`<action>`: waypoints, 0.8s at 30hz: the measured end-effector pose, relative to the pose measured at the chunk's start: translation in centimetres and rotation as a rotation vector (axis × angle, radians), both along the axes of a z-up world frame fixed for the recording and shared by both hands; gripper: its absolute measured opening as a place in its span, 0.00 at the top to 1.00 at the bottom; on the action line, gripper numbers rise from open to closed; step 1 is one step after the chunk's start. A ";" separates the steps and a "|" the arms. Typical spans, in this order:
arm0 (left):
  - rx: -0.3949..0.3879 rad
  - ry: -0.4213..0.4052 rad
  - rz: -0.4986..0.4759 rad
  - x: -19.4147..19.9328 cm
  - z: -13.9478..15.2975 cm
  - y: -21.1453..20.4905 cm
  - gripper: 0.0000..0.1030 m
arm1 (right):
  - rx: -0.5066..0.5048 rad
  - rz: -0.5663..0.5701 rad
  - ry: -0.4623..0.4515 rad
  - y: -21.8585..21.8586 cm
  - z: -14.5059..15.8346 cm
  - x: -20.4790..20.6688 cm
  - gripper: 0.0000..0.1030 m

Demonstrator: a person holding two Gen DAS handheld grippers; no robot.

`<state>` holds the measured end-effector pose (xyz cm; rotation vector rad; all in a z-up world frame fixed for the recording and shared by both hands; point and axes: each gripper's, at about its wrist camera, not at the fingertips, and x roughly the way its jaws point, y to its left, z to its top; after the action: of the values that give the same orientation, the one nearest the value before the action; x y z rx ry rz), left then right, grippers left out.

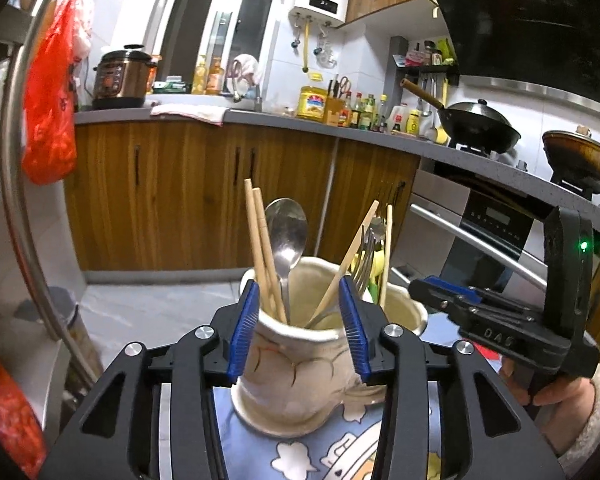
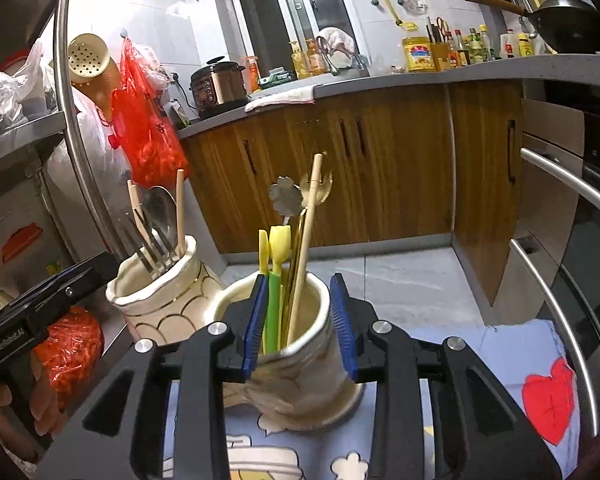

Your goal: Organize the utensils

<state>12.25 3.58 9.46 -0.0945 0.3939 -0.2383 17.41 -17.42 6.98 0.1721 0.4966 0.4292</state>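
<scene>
Two cream ceramic utensil cups stand side by side on a blue cartoon cloth. My left gripper (image 1: 299, 328) is shut on the left cup (image 1: 296, 376), its blue pads pressed on both sides. That cup holds wooden chopsticks (image 1: 262, 248), a steel spoon (image 1: 286, 232) and forks. My right gripper (image 2: 300, 324) is shut on the right cup (image 2: 300, 376), which holds yellow-green utensils (image 2: 274, 280), a chopstick and flower-topped spoons (image 2: 286, 196). The left cup also shows in the right wrist view (image 2: 160, 292), and the right gripper's body shows in the left wrist view (image 1: 500, 320).
The blue cloth (image 2: 500, 360) covers the table. A steel rack post (image 1: 16, 160) and red bags (image 1: 48, 100) stand at the left. Wooden cabinets (image 1: 180, 192) and an oven (image 1: 488, 232) lie across the floor. A red-orange bag (image 2: 72, 344) sits beside the left cup.
</scene>
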 end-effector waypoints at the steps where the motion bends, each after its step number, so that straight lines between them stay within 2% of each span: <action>1: 0.004 0.003 0.008 -0.4 0.0 0.0 0.51 | 0.007 -0.002 0.007 -0.3 0.1 -0.4 0.60; 7: 0.037 0.031 0.045 -2.9 -0.1 -0.2 0.33 | -0.014 -0.019 0.034 -1.4 0.9 -3.4 0.46; 12: 0.071 0.054 0.089 -5.5 0.1 -0.7 0.13 | -0.071 -0.048 0.027 -2.1 1.3 -6.2 0.24; 16: 0.085 0.075 0.121 -7.2 0.5 -1.2 0.07 | -0.096 -0.053 0.002 -2.6 1.8 -8.4 0.08; 18: 0.097 0.089 0.132 -7.8 0.6 -1.5 0.06 | -0.105 -0.055 -0.009 -2.7 2.1 -9.4 0.05; 24: 0.139 0.083 0.152 -9.9 1.0 -2.5 0.05 | -0.171 -0.076 -0.057 -2.7 2.7 -11.3 0.05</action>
<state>2.39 1.10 10.46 0.0025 0.4826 -0.0571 6.15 -20.17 9.66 0.0133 0.4672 0.3147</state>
